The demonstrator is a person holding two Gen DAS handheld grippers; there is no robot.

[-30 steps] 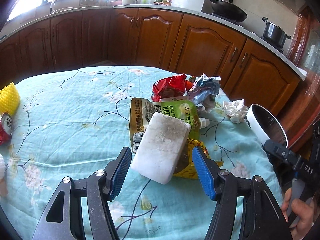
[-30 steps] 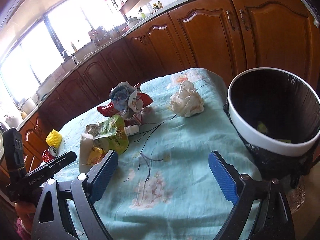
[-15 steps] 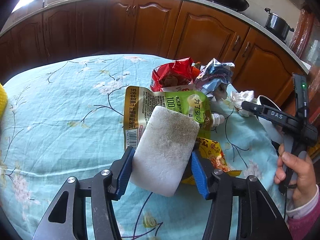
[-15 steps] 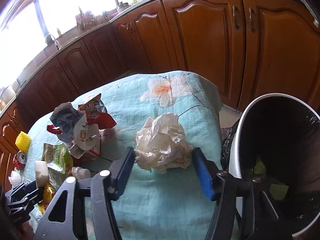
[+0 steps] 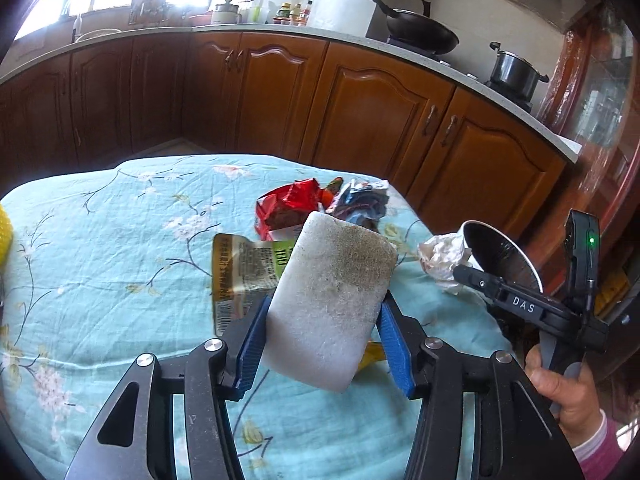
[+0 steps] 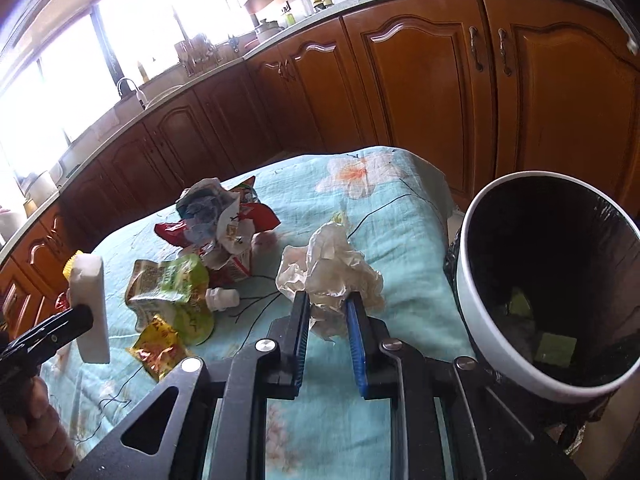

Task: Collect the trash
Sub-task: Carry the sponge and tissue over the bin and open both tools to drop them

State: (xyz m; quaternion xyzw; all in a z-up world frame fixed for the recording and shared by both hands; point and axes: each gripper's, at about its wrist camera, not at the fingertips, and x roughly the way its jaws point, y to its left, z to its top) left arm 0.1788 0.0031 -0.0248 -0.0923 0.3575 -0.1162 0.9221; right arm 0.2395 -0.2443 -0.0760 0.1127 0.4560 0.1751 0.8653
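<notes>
My left gripper (image 5: 320, 328) is shut on a dirty white sponge block (image 5: 332, 300) and holds it above the table; the block also shows in the right wrist view (image 6: 93, 304). My right gripper (image 6: 328, 320) is shut on a crumpled white paper wad (image 6: 328, 272), lifted just off the cloth; the wad also shows in the left wrist view (image 5: 442, 258). The white trash bin with a black liner (image 6: 548, 280) stands off the table's right edge. A green drink pouch (image 6: 172, 292), a yellow wrapper (image 6: 158, 346) and red and grey wrappers (image 6: 224, 220) lie on the table.
The table has a light blue flowered cloth (image 5: 100, 260). A yellow object (image 5: 3, 232) sits at its far left edge. Brown kitchen cabinets (image 5: 360, 108) curve behind the table, with a wok (image 5: 420, 34) and pot (image 5: 514, 74) on the counter.
My left gripper closed on the sponge block and lifted it. My right gripper moved in over the paper wad, closed on it and raised it slightly.
</notes>
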